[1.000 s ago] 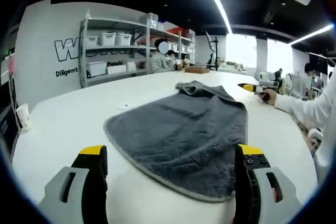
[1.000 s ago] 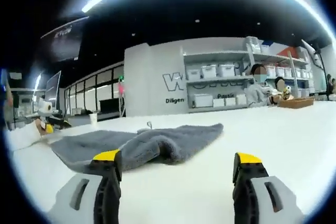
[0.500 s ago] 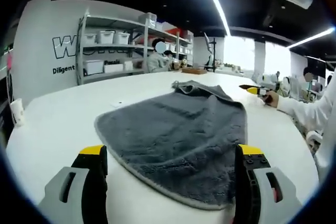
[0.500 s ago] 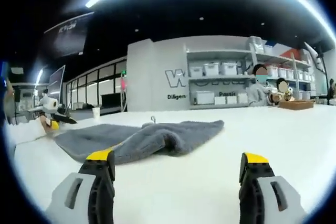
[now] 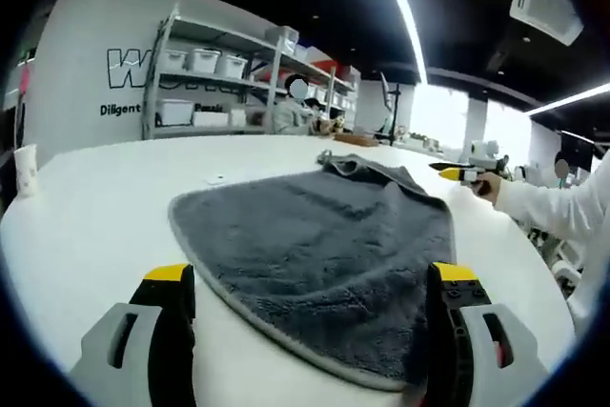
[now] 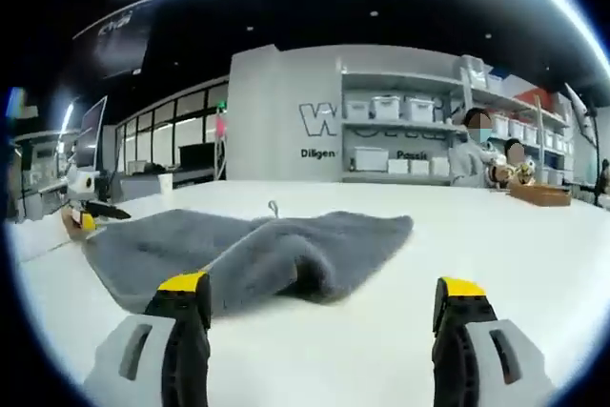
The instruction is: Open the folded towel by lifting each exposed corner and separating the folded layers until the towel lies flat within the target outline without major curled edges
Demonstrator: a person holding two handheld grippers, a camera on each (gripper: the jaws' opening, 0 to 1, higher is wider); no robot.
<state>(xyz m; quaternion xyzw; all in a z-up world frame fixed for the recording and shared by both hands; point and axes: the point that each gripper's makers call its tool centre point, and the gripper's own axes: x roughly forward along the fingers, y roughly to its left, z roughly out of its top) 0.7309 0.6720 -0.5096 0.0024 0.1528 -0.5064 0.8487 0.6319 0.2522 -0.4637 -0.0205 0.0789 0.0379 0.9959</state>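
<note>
towel [image 5: 324,254]: grey, mostly spread on white table [image 5: 95,216], far end bunched
left gripper [image 5: 310,278]: jaws spread, empty
right gripper [image 6: 319,288]: jaws spread, empty

Bright, even light pours down from long ceiling strips [image 5: 405,16], and the white tabletop [image 5: 105,197] glares back. Windows [image 5: 438,111] are blown out. Fisheye bends everything at the edges; the shelves [image 6: 400,131] look soft, shadows faint.
</note>
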